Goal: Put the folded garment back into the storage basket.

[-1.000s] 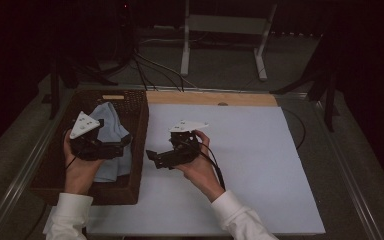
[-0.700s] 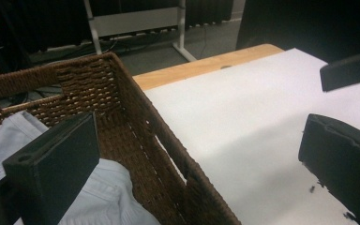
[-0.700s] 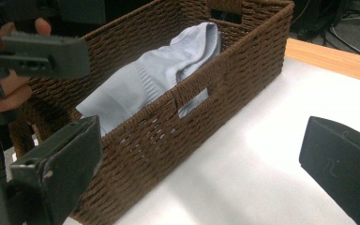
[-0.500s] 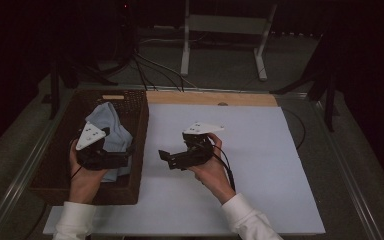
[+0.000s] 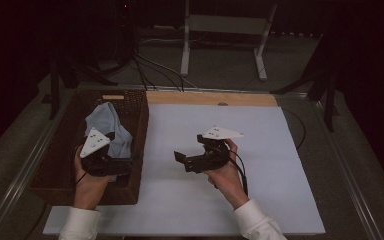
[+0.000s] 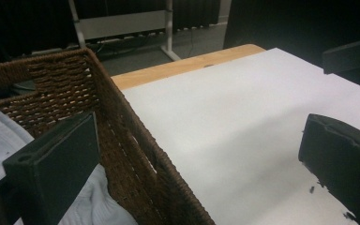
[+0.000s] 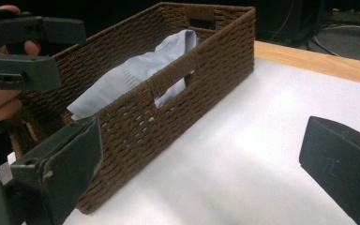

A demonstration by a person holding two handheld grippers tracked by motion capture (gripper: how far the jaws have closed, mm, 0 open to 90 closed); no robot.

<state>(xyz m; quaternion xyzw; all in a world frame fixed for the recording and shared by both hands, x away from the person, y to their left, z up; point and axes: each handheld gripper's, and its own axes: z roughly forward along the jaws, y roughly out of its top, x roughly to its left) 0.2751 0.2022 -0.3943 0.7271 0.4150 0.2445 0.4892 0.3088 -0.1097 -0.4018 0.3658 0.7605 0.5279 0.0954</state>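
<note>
The blue cloth lies bunched in the wicker basket at the counter's left edge. The left gripper, released with jaws wide, straddles the basket's right wall near the cloth. The right gripper, also released and empty, hovers over bare counter beside the basket.

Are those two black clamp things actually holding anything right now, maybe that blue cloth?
No. Both are open and empty. The left hand-held gripper straddles the basket wall above the blue cloth; the right hand-held gripper hangs over the white board.
</note>
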